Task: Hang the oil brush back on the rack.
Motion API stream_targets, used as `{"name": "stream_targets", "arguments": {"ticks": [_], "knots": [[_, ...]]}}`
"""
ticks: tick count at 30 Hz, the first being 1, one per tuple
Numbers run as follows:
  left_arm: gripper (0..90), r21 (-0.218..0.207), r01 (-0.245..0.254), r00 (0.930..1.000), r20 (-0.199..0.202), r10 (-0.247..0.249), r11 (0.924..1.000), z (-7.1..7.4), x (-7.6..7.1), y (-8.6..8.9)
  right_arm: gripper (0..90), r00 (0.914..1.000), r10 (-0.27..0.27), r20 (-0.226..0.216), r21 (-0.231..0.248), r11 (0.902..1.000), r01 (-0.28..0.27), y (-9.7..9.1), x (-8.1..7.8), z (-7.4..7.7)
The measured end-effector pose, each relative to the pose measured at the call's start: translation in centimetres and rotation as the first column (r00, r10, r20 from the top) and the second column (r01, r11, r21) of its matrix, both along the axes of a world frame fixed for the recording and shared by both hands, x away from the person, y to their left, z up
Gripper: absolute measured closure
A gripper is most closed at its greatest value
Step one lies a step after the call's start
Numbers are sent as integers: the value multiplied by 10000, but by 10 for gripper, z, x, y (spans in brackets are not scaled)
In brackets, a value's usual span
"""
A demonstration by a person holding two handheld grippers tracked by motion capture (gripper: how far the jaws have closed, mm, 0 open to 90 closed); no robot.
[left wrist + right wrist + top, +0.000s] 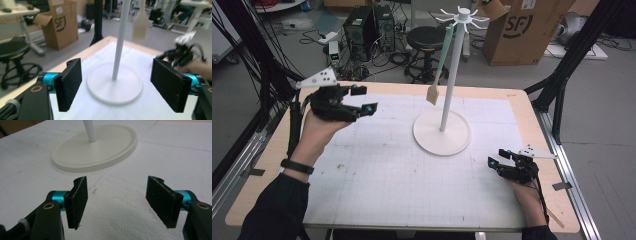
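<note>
Near the front right edge of the table, the right gripper is resting low on the mat, its jaws standing wide with nothing between them, pointing toward the stand as if waiting its turn. Farther back on the left, the left gripper is hovering above the mat, jaws parted and gripping nothing, aimed at the stand's pole. The brush is hanging bristles down from a hook at the stand's top, just left of the pole, clear of both grippers, so the hanging job looks finished. Beyond the table, a stool and box are sitting on the floor.
</note>
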State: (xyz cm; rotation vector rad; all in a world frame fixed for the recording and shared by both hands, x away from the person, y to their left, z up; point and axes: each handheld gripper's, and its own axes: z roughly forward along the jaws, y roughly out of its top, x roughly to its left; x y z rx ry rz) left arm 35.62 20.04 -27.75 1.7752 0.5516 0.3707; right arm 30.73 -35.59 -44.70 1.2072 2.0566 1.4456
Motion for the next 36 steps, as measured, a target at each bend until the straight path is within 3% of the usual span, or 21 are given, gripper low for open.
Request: {"name": "stream_targets", "arguments": {"ticks": [5,9,16,21,26,36], "knots": [[202,608,-507,9987,-46,510,9969,-40,-18,26,335,10000,-10,-27,-21,10000,10,1,0,0],[190,302,-760,9968,-222,767,9966,-70,-29,47,335,10000,-20,-23,-38,10000,20,1,0,0],[191,409,-1165,9906,-675,1191,9923,-110,-40,66,335,10000,-5,-14,-153,9999,5,2,0,0],[190,664,-1373,9865,-808,1425,9883,-128,-43,66,335,10000,31,33,-306,9995,-30,3,-1,0],[193,633,-1491,9837,-916,1545,9868,-141,-47,65,335,10000,-15,-4,-236,9997,15,3,0,0],[193,328,-1423,9842,-1014,1450,9893,-152,-49,63,335,10000,-6,-9,-335,9994,5,4,0,0]]}}
